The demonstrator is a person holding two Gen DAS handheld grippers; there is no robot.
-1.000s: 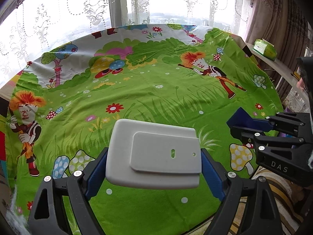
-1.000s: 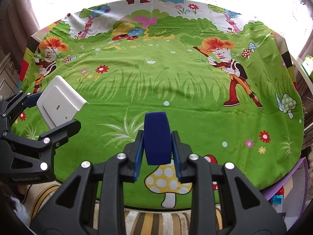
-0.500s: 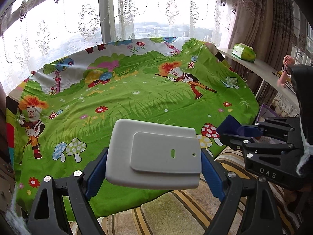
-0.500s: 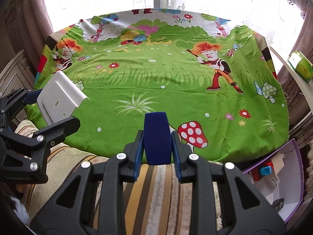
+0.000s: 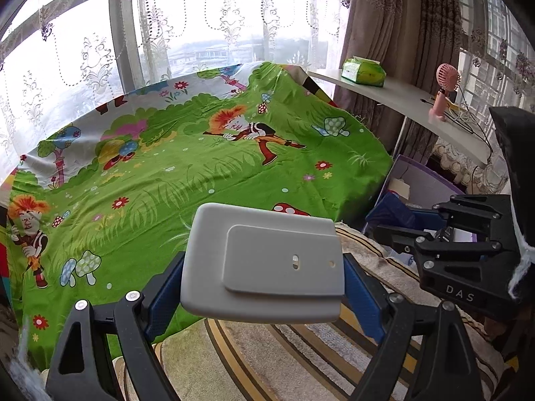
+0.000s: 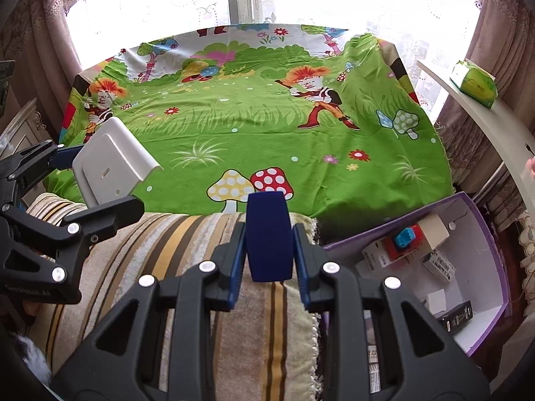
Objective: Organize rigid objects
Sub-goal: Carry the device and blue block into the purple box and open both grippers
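One word reads clearly — "DAS", in pale letters on the right gripper [image 5: 398, 224] body.

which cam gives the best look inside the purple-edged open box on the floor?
Right wrist. The purple-edged open box shows its white interior there, holding small cartons and a red-and-blue item. In the left wrist view the box is mostly hidden behind the right gripper; only one corner shows.

A home bedroom: cartoon bedsheet [image 6: 267, 127], lace curtains [image 5: 200, 33], striped rug [image 6: 200, 300], tissue pack [image 5: 363, 72].
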